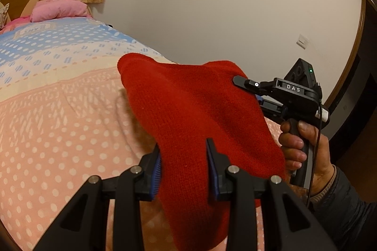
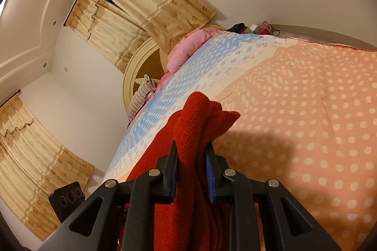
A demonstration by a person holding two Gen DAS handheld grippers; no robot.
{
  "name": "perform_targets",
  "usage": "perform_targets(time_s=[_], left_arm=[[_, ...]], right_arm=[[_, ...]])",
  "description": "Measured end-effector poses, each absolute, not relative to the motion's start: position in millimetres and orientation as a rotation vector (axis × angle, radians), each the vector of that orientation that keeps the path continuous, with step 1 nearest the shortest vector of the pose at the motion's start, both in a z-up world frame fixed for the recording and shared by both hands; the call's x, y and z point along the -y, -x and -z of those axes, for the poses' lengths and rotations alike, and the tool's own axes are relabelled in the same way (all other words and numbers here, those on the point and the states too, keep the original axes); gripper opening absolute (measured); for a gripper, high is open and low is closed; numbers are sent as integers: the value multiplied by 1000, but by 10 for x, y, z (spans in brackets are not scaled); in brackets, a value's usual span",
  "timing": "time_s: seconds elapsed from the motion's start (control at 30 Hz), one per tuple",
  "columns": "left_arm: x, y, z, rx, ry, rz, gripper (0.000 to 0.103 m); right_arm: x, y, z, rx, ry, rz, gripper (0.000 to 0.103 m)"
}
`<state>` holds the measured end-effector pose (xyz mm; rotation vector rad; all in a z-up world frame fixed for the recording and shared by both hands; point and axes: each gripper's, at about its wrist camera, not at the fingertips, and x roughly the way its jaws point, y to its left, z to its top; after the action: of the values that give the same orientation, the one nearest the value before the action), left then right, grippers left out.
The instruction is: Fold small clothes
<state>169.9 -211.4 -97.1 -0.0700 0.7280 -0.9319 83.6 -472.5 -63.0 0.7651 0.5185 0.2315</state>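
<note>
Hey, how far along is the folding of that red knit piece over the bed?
Done: the red knit garment is picked up, held off the dotted bedspread. In hand: the left tongs and right tongs each pinch bunched fabric; the right hand holds its tool beside the knit. Left: no neat fold shows yet, so it needs spreading, folding and setting down.

Red knitted garment point(image 1: 188, 109), thick ribbed wool, lifted clear above the bed point(image 1: 59, 121), stretched loosely between two gripped edges, bunched into folds at one end point(image 2: 200, 123), broad drooping panel at the other
</note>
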Motion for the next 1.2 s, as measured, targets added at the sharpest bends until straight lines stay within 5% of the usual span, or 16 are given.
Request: perform_targets(time_s=[1.2], left_arm=[[2383,-1626,1119,-764,2,909,38]], right_arm=[[5156,-706,1053,-548,-869,-118,19]])
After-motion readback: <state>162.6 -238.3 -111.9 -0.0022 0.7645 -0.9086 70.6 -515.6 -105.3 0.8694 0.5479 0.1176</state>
